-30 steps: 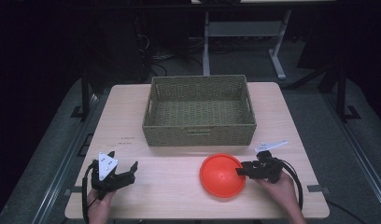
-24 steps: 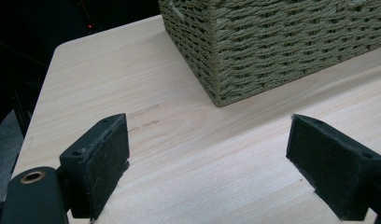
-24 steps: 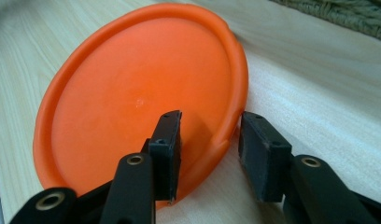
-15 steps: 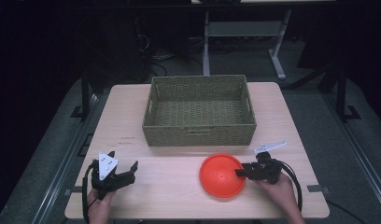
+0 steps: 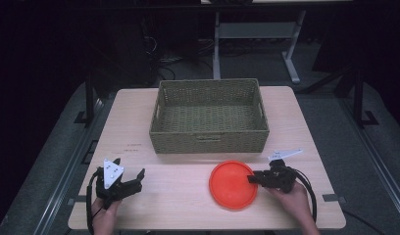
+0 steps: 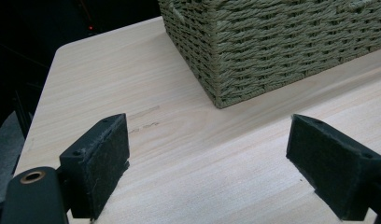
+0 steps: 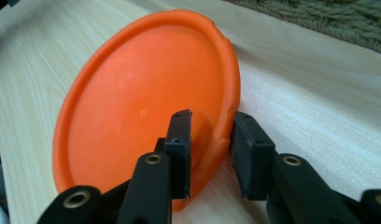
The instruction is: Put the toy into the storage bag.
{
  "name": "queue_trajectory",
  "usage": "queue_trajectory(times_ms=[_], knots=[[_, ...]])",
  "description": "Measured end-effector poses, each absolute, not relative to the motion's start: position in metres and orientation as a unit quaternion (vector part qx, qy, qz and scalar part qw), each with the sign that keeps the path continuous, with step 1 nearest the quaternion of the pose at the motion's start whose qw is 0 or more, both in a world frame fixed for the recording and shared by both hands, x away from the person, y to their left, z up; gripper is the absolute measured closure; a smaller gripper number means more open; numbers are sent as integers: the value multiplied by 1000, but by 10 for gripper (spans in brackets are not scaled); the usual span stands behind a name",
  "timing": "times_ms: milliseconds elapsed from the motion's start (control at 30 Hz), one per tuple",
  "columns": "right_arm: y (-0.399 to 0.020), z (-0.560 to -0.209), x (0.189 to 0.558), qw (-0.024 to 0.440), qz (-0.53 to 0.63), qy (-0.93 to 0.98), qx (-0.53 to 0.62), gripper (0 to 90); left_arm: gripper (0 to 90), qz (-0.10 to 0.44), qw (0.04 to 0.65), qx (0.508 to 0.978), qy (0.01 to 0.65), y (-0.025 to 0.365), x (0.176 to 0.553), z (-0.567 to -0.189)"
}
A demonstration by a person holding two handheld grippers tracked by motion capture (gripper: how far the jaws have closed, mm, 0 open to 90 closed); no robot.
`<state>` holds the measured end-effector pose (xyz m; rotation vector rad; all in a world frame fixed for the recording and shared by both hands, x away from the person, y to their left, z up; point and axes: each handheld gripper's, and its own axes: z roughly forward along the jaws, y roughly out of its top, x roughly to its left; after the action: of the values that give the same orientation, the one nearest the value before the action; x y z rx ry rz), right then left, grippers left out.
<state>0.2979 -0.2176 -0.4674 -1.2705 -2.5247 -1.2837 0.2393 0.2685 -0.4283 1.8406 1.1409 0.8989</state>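
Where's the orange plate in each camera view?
High view: plate at lower centre-right, in front of the basket.
Left gripper view: not in it.
Right gripper view: plate at centre-left, its rim between the jaws.
Shared landmark: the basket, at top right in both gripper views.

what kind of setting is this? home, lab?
Likely a lab data-collection bench: a bare light wooden table in a dark room, metal stand legs and cables behind it, staged props: a woven green-grey basket and an orange plastic plate.

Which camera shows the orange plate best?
The right gripper view: the orange plate is big and close there, its rim between the right gripper, whose jaws have just been closing. The high view shows it small. The left gripper view shows table and basket.
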Motion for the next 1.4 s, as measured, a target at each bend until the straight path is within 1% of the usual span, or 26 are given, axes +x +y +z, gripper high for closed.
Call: queue_trajectory(times_ms=[333, 400, 833, 867, 1067, 1233, 1400], knots=[[-217, -457, 293, 4, -430, -811, -397, 768, 127, 354, 383, 729, 443, 267, 239, -428], [-218, -455, 293, 9, -438, -807, -397, 780, 127, 354, 385, 727, 445, 267, 239, -428], [-220, -447, 293, 15, -454, -803, -386, 805, 127, 353, 384, 729, 444, 267, 239, -428], [-221, -445, 292, 19, -457, -801, -387, 807, 127, 354, 383, 728, 444, 268, 239, -428], [-223, -431, 292, 13, -464, -797, -387, 815, 127, 357, 384, 726, 445, 268, 238, -428], [-224, -426, 292, 15, -459, -800, -387, 816, 127, 357, 383, 725, 447, 268, 238, -428], [-217, -412, 291, 14, -448, -811, -375, 817, 128, 359, 385, 724, 446, 268, 238, -428]])
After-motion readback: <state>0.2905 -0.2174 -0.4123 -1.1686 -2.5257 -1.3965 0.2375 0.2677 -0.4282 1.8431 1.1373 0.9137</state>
